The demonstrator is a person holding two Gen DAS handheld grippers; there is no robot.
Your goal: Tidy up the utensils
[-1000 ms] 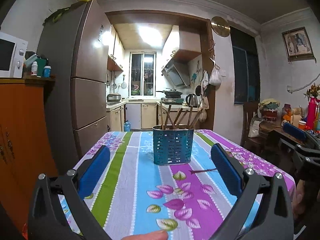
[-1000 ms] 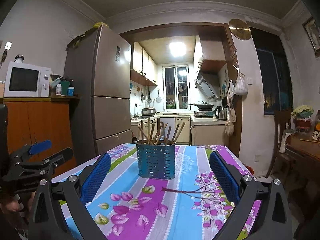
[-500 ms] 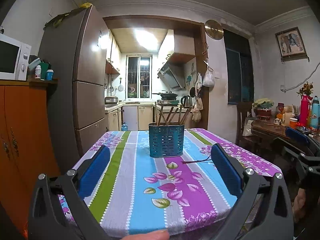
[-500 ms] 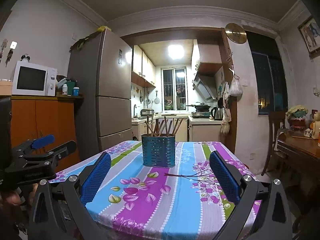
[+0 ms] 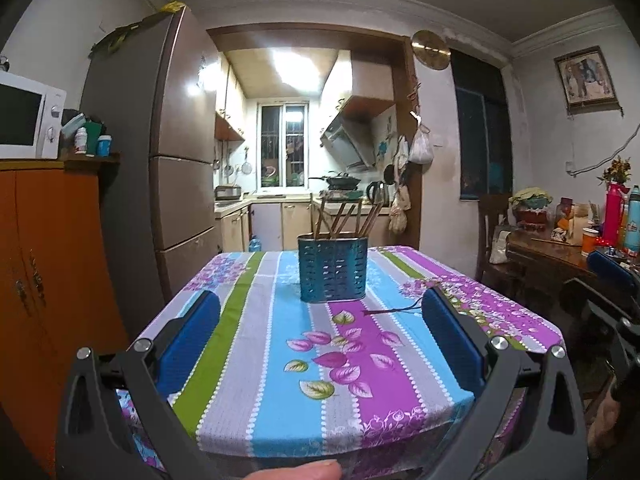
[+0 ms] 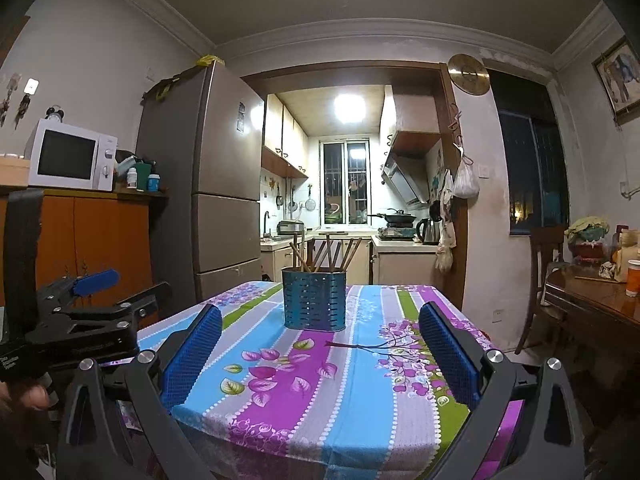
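A blue perforated utensil holder [image 5: 333, 269] stands upright near the far middle of the striped floral tablecloth [image 5: 280, 352]; it also shows in the right wrist view [image 6: 314, 299]. Several brown chopsticks [image 5: 344, 218] stand in it. One chopstick [image 5: 390, 310] lies on the cloth right of the holder, also in the right wrist view [image 6: 354, 346]. My left gripper [image 5: 320, 344] is open and empty, held back at the table's near edge. My right gripper [image 6: 320, 354] is open and empty, also back from the table.
A tall fridge [image 5: 160, 168] and an orange cabinet [image 5: 48, 248] with a microwave [image 5: 28, 116] stand left. A cluttered wooden table [image 5: 560, 248] and chair stand right. The kitchen doorway lies behind the table. The left gripper's body shows in the right wrist view [image 6: 80, 320].
Both grippers have pulled back from the table, so the holder looks smaller and the table's near edge has come into view. Both stay open.
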